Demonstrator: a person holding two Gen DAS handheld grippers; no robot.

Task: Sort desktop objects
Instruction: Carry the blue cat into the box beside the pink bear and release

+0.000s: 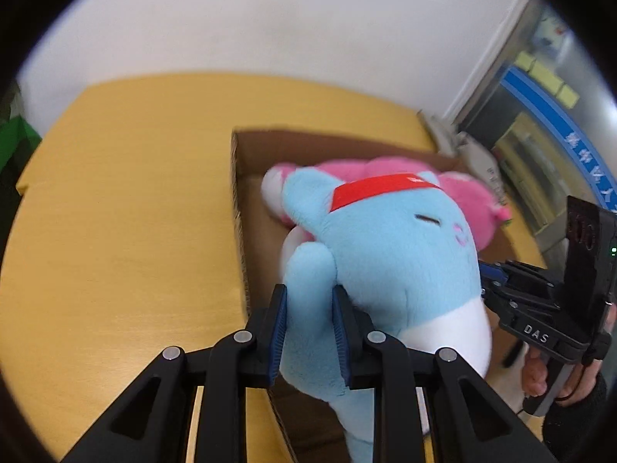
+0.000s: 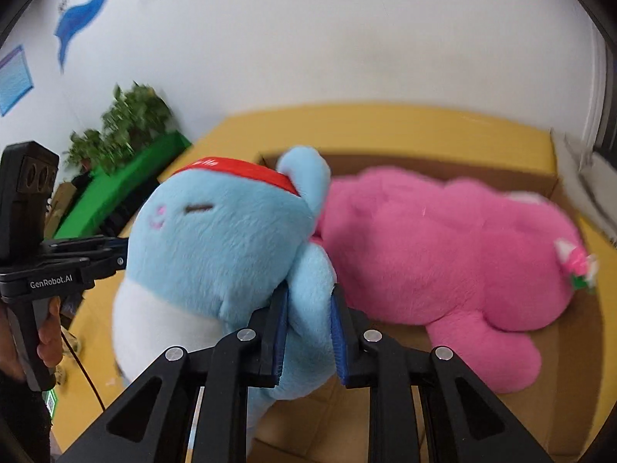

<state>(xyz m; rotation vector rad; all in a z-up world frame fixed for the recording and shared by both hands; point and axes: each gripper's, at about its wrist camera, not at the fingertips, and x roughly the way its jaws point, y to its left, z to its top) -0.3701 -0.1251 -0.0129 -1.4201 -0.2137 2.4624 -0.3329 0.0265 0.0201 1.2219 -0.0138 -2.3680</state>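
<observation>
A light-blue plush toy (image 1: 389, 254) with a red headband and white belly hangs above an open cardboard box (image 1: 254, 208). My left gripper (image 1: 308, 297) is shut on one of its arms. My right gripper (image 2: 308, 297) is shut on its other arm; the blue plush (image 2: 216, 247) fills the left of that view. A large pink plush (image 2: 455, 254) lies inside the box (image 2: 578, 366), just behind the blue one; it also shows in the left wrist view (image 1: 466, 196). The right gripper's body shows at the right of the left wrist view (image 1: 540, 301).
The box stands on a yellow wooden table (image 1: 123, 208). A white wall runs behind it. Green plants (image 2: 127, 123) and a green surface sit at the far left. A glass-fronted cabinet (image 1: 540, 142) stands to the right.
</observation>
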